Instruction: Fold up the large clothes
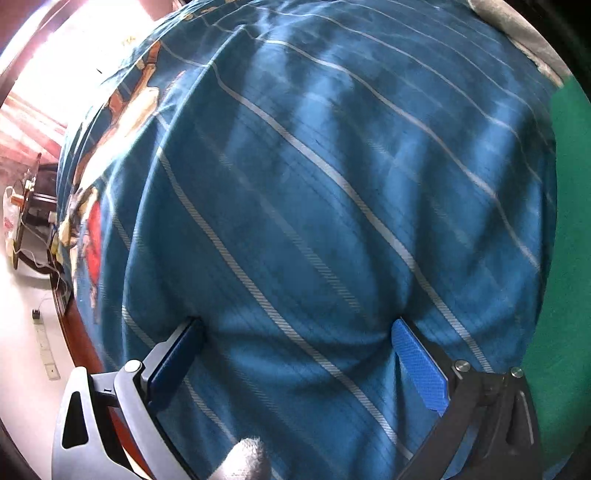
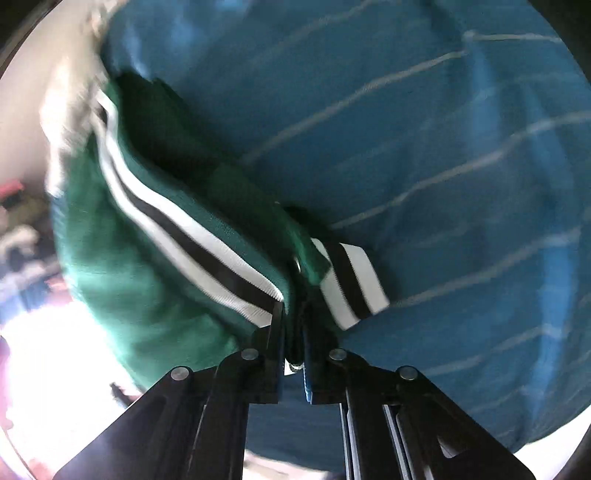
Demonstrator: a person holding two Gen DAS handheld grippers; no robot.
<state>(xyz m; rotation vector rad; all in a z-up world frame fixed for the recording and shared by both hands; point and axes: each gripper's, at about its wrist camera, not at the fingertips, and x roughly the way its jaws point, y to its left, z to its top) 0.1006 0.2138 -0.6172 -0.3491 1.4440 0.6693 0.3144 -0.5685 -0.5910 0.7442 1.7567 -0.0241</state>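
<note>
A green garment [image 2: 122,254] with a white and black striped rib trim [image 2: 207,251] lies on a blue bedsheet with thin white stripes [image 2: 443,147]. My right gripper [image 2: 294,325] is shut on the garment's trimmed edge, near a metal snap. The view is blurred by motion. In the left wrist view my left gripper [image 1: 295,332] is open, its blue pads [image 1: 421,365] spread wide and pressed against the striped bedsheet [image 1: 314,184]. A strip of the green garment [image 1: 569,258] shows at the right edge, apart from the left gripper.
A wooden bed frame edge [image 1: 74,328] and white floor [image 1: 26,332] with cables and dark furniture [image 1: 37,199] lie at the left. A printed cartoon patch [image 1: 92,236] marks the sheet's left side. A grey cloth [image 1: 517,33] sits at top right.
</note>
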